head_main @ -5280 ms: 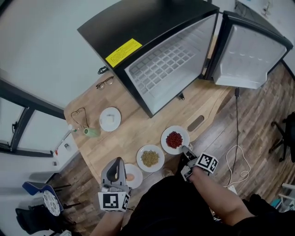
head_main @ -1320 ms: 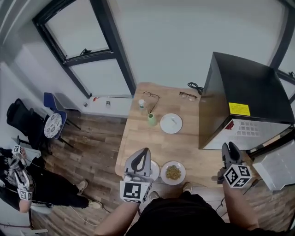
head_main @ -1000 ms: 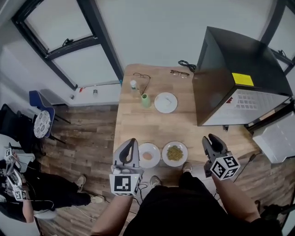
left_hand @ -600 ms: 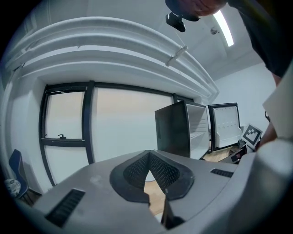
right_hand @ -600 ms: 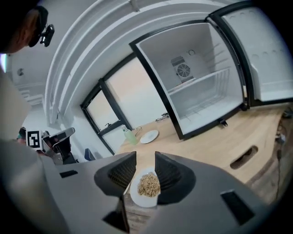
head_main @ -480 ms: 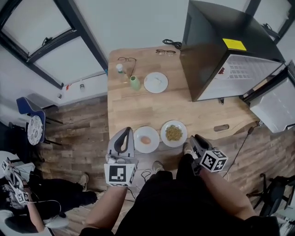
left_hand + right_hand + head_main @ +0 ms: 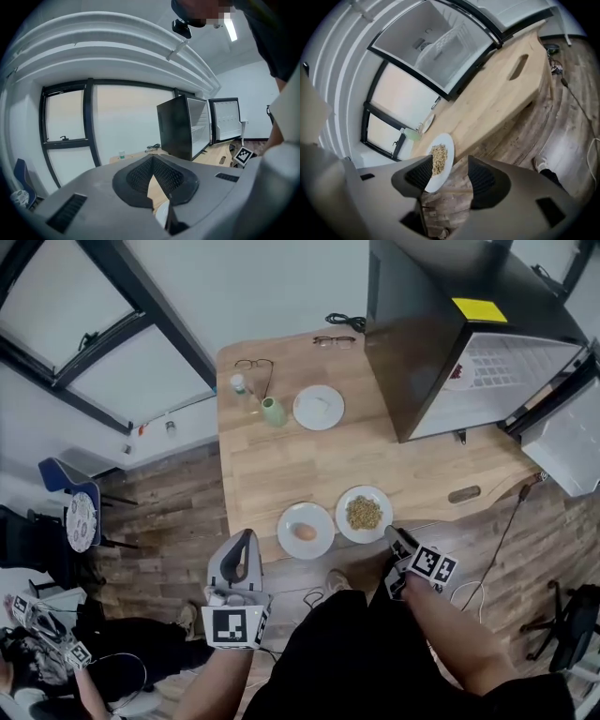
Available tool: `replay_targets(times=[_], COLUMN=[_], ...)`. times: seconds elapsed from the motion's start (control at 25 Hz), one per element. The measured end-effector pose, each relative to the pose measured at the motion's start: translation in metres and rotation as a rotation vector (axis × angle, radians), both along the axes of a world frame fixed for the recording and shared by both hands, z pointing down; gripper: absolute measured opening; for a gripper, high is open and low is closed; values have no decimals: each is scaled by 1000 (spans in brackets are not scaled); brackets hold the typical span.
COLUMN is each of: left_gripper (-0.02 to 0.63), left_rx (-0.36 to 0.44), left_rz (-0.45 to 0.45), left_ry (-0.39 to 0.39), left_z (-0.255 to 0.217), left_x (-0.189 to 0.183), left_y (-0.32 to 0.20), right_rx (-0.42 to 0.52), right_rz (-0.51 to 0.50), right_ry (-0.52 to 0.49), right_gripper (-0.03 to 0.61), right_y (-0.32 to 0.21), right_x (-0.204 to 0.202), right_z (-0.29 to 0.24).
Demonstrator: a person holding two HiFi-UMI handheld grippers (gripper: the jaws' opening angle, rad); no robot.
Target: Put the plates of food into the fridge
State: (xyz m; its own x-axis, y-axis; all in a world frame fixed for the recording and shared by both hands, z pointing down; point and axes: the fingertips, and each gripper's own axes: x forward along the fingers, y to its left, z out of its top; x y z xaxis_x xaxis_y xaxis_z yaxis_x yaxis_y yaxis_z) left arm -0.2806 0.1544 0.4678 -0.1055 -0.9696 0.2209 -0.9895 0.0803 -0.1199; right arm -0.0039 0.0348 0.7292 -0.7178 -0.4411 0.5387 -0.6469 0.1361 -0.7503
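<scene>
Three white plates sit on the wooden table [image 7: 272, 465]. One holds tan grains [image 7: 364, 513], one a pale egg-like lump [image 7: 305, 531], and one at the far side something white [image 7: 319, 407]. A plate of red food [image 7: 457, 371] lies inside the open black fridge [image 7: 441, 315]. My right gripper [image 7: 391, 534] is at the table's front edge. Its jaws have just been opening, and the grain plate's near rim [image 7: 440, 159] lies between them without being pinched. My left gripper [image 7: 247, 538] hangs off the front edge, short of the egg plate. It is shut and empty.
A green cup [image 7: 273, 411], a small bottle [image 7: 240, 383], two pairs of glasses [image 7: 253, 363] and a black cable [image 7: 345, 322] lie at the table's far end. The fridge door [image 7: 562, 432] stands open at the right. A slot [image 7: 463, 494] is cut in the tabletop.
The right gripper has dropped from in front of the fridge to the table's front edge, rolled over, and now straddles the grain plate's rim. The left gripper has sunk a little.
</scene>
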Motion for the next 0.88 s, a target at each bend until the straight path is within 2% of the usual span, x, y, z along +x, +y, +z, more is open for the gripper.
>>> replay_targets(times=[0.16, 0.2, 0.28, 0.48, 0.68, 0.88], left_gripper=[3, 3, 3, 3, 3, 3], left_rx=[-2, -4, -10, -23, -4, 25], left_rz=[-44, -52, -67, -105, -109, -77], left_ry=[-8, -8, -4, 16, 25, 34], left_z=[-6, -7, -6, 1, -5, -9], left_x=[-14, -17, -23, -29, -28, -12], left_y=[15, 19, 27, 39, 30, 8], right_rx=[-64, -61, -52, -91, -49, -29], right_rz=[33, 35, 34, 18, 41, 7], right_ry=[-40, -41, -39, -114, -212, -263], right_gripper=[233, 216, 132, 83, 33, 31], right_y=[2, 2, 3, 6, -4, -8], right_x=[-11, -13, -17, -29, -36, -32], right_z=[18, 21, 24, 25, 1, -22])
